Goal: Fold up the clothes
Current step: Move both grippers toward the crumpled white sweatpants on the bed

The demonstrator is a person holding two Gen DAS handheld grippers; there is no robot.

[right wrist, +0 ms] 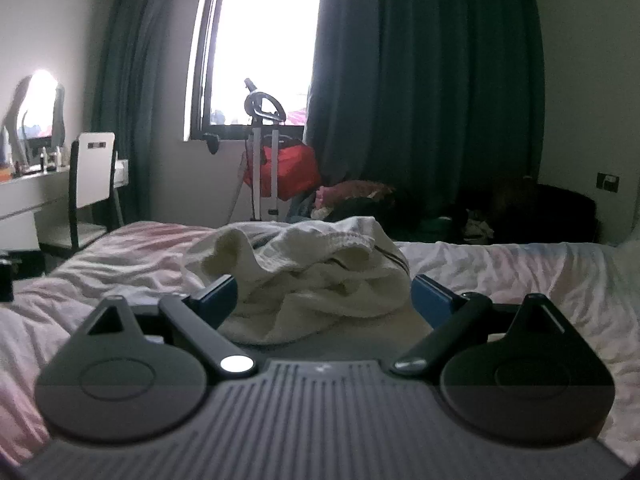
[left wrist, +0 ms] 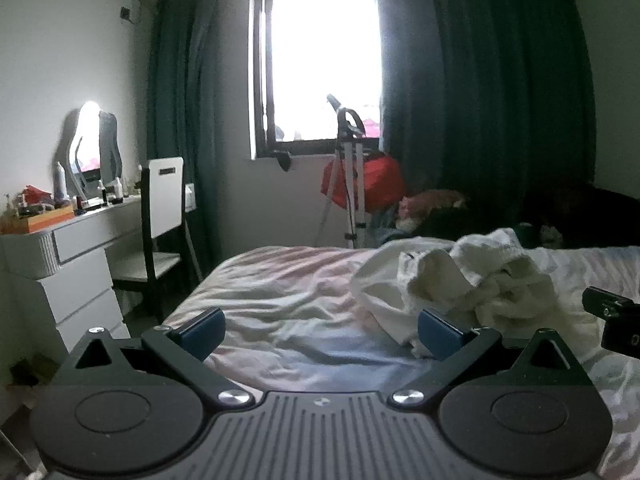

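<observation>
A crumpled white garment (right wrist: 312, 276) lies in a heap on the bed (right wrist: 520, 280), on its pale pink wrinkled sheet. The right gripper (right wrist: 322, 298) hovers just before the garment, its fingers (right wrist: 218, 292) spread wide and grasping nothing. The left gripper (left wrist: 320, 330) hangs to the left of the garment, its fingers (left wrist: 440, 332) also released. Behind the garment stand a tripod (left wrist: 352, 184) and a window (left wrist: 320, 52).

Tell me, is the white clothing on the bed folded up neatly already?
No, the white clothing lies in a crumpled heap on the bed, with loose bumps and folds sticking up.
</observation>
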